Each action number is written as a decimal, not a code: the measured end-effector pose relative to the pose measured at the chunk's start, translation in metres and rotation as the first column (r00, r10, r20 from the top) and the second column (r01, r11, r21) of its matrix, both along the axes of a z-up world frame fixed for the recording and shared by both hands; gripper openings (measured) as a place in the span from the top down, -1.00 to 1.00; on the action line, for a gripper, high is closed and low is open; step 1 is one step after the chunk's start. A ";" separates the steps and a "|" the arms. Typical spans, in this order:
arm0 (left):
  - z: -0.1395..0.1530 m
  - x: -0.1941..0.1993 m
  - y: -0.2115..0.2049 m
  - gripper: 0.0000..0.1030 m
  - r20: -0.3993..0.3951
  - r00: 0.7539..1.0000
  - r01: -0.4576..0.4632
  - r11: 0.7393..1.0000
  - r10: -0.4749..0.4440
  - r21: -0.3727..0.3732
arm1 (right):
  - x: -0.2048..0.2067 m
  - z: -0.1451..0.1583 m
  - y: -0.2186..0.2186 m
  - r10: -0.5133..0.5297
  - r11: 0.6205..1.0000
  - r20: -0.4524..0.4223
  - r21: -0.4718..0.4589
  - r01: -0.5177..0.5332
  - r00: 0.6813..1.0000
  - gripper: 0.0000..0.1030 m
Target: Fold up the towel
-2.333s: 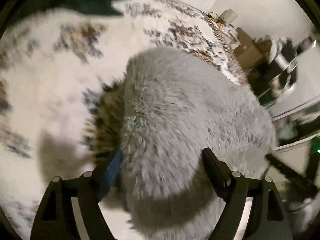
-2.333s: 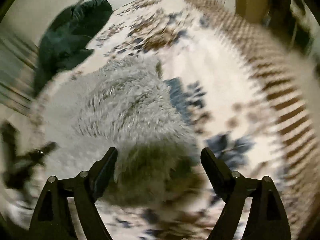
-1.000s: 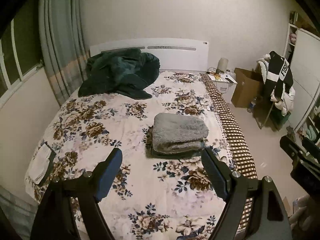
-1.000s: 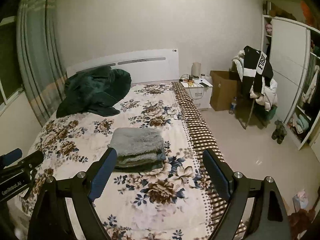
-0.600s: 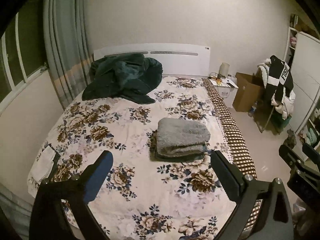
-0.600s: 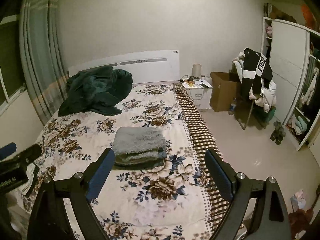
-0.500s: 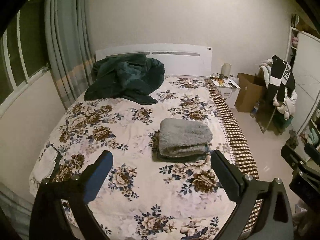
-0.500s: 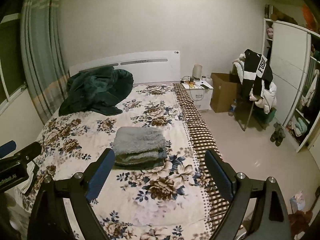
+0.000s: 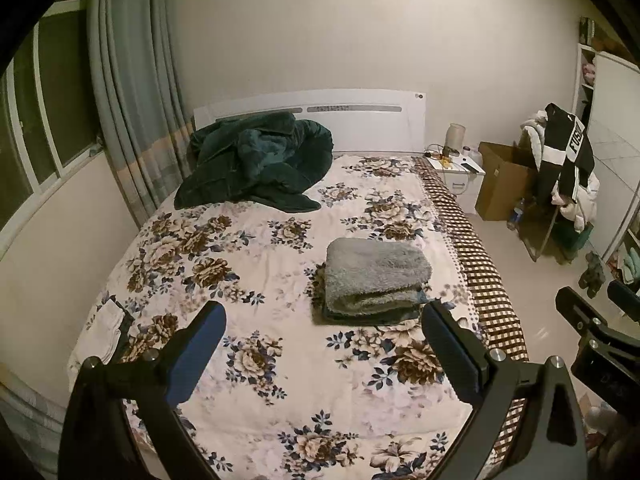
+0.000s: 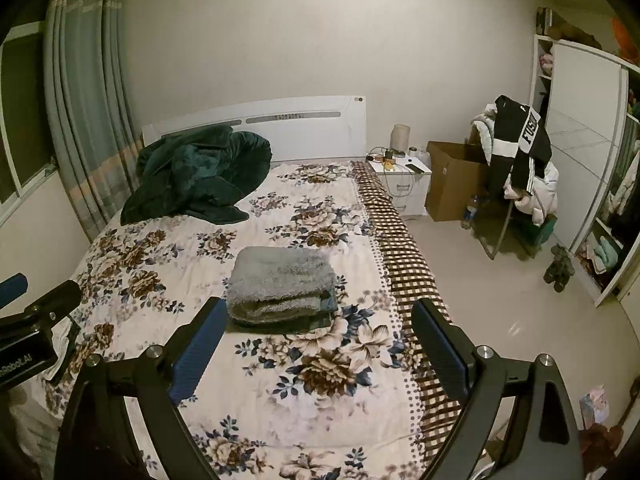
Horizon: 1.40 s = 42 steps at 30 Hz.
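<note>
"FUS" on black jacket (image 10: 524, 140)

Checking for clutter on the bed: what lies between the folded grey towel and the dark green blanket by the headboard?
Only bare flowered bedspread lies between the towel and the green blanket; both wrist views show it.

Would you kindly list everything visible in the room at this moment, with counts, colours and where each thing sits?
towel: one, grey, folded, lying on the bed's right half
bedspread: one, white floral with a brown checked edge, covering the bed
blanket: one, dark green, heaped against the headboard
headboard: one, white, at the wall
curtain: one, grey-blue, left of the bed
nightstand: one, white, right of the headboard
cardboard box: one, brown, beside the nightstand
jacket: one, black and white, draped by the wardrobe
left gripper: open, empty, held back from the bed
right gripper: open, empty, held back from the bed
</note>
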<state>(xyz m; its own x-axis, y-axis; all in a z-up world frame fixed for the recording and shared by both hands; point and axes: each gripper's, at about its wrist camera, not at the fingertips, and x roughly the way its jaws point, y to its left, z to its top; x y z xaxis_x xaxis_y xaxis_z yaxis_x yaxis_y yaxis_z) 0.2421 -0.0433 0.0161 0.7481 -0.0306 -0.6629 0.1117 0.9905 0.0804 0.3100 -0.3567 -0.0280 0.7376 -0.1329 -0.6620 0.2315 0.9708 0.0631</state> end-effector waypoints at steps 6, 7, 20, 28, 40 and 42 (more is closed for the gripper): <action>0.003 0.002 0.001 -0.94 0.005 1.000 -0.001 1.000 0.001 0.003 | 0.001 0.000 -0.002 0.005 1.000 0.008 0.005 -0.005 1.000 -0.85; 0.003 0.003 0.001 -0.94 0.006 1.000 -0.003 1.000 0.003 0.006 | 0.001 0.001 -0.002 0.007 1.000 0.008 0.003 -0.007 1.000 -0.85; 0.005 0.003 0.001 -0.94 0.014 1.000 -0.002 1.000 0.002 0.013 | -0.002 0.000 0.004 0.014 1.000 0.011 0.016 -0.014 1.000 -0.85; 0.010 0.000 0.001 -0.94 0.013 1.000 -0.001 1.000 0.001 0.008 | -0.002 -0.002 0.011 0.020 1.000 0.013 0.017 -0.020 1.000 -0.85; 0.011 -0.012 -0.002 -0.94 -0.014 1.000 -0.002 1.000 0.002 0.000 | -0.008 -0.012 0.019 0.015 0.999 -0.004 0.030 -0.015 1.000 -0.85; 0.009 -0.013 -0.001 -0.94 -0.020 1.000 -0.004 1.000 0.004 -0.004 | -0.010 -0.014 0.021 0.014 0.999 -0.008 0.029 -0.014 1.000 -0.86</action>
<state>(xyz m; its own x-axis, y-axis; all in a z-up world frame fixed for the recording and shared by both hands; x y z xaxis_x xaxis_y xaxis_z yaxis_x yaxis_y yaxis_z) 0.2288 -0.0446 0.0253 0.7347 -0.0303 -0.6777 0.1095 0.9912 0.0744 0.3000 -0.3362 -0.0417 0.7340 -0.1033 -0.6712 0.2188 0.9716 0.0898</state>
